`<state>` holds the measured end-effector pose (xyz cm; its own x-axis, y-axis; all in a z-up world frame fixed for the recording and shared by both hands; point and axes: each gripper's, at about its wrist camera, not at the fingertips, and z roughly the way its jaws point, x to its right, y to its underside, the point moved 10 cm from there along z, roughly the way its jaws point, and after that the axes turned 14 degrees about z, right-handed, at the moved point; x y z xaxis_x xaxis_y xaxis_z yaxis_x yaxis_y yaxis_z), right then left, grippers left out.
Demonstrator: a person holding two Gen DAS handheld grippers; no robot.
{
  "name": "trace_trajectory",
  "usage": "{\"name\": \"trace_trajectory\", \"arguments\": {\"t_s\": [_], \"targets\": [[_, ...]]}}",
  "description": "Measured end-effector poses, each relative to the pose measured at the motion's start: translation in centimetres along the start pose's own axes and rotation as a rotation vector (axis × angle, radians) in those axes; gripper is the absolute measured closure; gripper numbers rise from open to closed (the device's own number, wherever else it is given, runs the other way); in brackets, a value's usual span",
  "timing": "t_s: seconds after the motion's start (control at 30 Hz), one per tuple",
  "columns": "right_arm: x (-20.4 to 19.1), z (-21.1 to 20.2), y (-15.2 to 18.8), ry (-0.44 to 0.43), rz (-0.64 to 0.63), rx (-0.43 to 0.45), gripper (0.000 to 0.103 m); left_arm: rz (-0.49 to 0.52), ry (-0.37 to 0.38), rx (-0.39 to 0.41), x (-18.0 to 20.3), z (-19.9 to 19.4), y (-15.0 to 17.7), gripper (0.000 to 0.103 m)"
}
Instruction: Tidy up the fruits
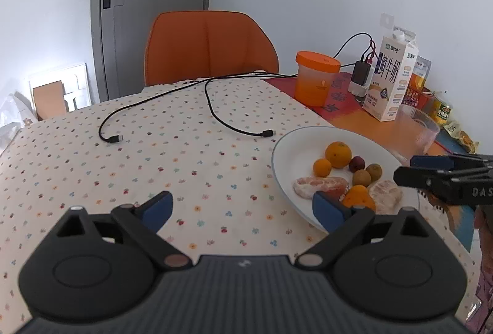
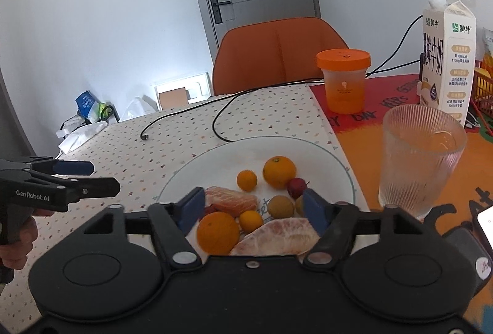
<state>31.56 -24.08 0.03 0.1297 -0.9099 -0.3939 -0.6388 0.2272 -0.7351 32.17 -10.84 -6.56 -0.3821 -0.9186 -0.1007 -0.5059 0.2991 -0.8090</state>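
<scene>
A white plate (image 2: pixel 323 155) sits on the flowered tablecloth and holds several fruits: a big orange (image 2: pixel 279 171), small oranges (image 2: pixel 246 180), a dark red plum (image 2: pixel 296 186), two kiwis (image 2: pixel 281 206), and peeled pomelo pieces (image 2: pixel 277 237). The plate also shows in the left wrist view (image 1: pixel 295 146). My right gripper (image 2: pixel 254 207) is open, empty, over the plate's near side. My left gripper (image 1: pixel 243 209) is open and empty, above the cloth left of the plate; it shows in the right wrist view (image 2: pixel 80 177). The right gripper shows in the left wrist view (image 1: pixel 413 169).
A ribbed glass (image 2: pixel 422 158), a milk carton (image 2: pixel 448 56) and an orange-lidded cup (image 2: pixel 344 78) stand right of and behind the plate. Black cables (image 1: pixel 215 115) lie across the cloth. An orange chair (image 1: pixel 209 47) stands at the far edge. A phone (image 2: pixel 488 223) lies at right.
</scene>
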Motion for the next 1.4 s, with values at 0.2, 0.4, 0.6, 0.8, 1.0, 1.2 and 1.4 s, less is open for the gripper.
{"name": "trace_trajectory", "arguments": {"t_s": [0.2,0.4,0.6,0.8,1.0,1.2,1.4], "targets": [[-1.5,-1.8,0.6,-0.021,0.012,0.029,0.002,-0.028,-0.011,0.015,-0.2,-1.9,0.4,0.005],[-2.5,-3.4,1.4,0.016,0.028,0.066,0.0,-0.048,-0.006,0.025,0.1,-3.9,1.0,0.0],[-1.9,-4.2,2.4,0.051,0.101,0.086,0.0,-0.03,-0.035,0.028,0.4,-6.1,1.6,0.0],[-3.2,-6.1,2.8,0.042,0.085,0.098,0.0,-0.042,-0.063,0.052,0.3,-8.8,1.8,0.0],[-4.6,-8.0,3.1,0.023,0.067,0.101,0.0,-0.033,-0.109,0.069,0.8,-12.0,2.1,0.0],[-5.8,-9.3,3.4,0.027,0.042,0.098,0.0,-0.02,-0.138,0.09,1.2,-14.8,2.4,0.0],[-7.0,-10.6,3.7,0.017,0.013,0.09,0.0,-0.047,-0.169,0.092,0.5,-16.9,3.1,0.0]]}}
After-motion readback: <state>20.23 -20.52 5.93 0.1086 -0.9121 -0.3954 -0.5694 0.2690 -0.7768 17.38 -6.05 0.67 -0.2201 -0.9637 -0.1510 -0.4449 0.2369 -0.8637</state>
